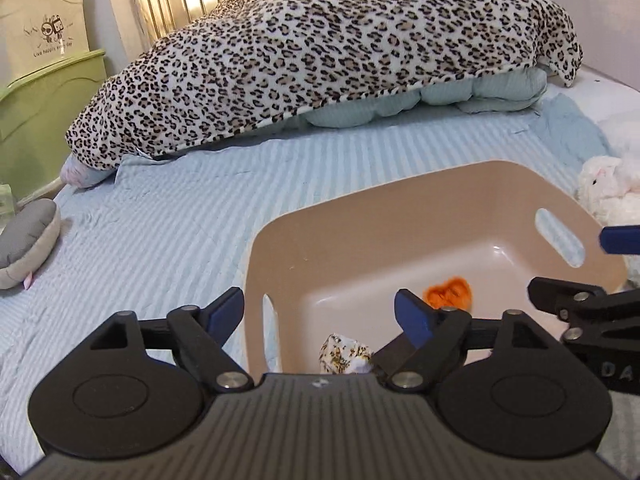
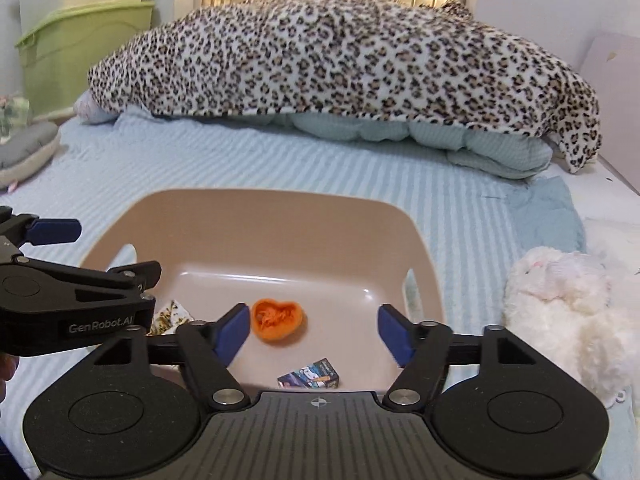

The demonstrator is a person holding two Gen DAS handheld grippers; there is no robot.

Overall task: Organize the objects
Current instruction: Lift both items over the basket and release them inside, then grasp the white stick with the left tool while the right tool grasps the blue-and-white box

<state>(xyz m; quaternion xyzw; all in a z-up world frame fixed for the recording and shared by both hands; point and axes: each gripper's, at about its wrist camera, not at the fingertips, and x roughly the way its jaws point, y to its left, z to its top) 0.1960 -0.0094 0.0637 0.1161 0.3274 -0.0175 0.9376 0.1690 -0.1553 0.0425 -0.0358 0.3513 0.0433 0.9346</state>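
Observation:
A beige plastic basket (image 1: 360,208) (image 2: 256,216) sits on the striped bed. Inside it lie an orange heart-shaped item (image 1: 448,298) (image 2: 277,320), a floral-patterned packet (image 1: 344,354) (image 2: 170,314) and a small dark printed box (image 2: 310,376). My left gripper (image 1: 320,312) is open and empty over the basket's near left corner. My right gripper (image 2: 310,328) is open and empty over the basket's near edge, above the box. Each gripper shows in the other's view, the right one (image 1: 600,280) at the right edge and the left one (image 2: 80,272) at the left edge.
A leopard-print blanket (image 1: 320,60) (image 2: 340,52) covers a pale quilt at the back. A white plush toy (image 2: 568,300) (image 1: 608,184) lies right of the basket. A grey cushion (image 1: 24,240) (image 2: 24,148) lies at the left. Green storage bins (image 1: 40,112) (image 2: 80,48) stand beside the bed.

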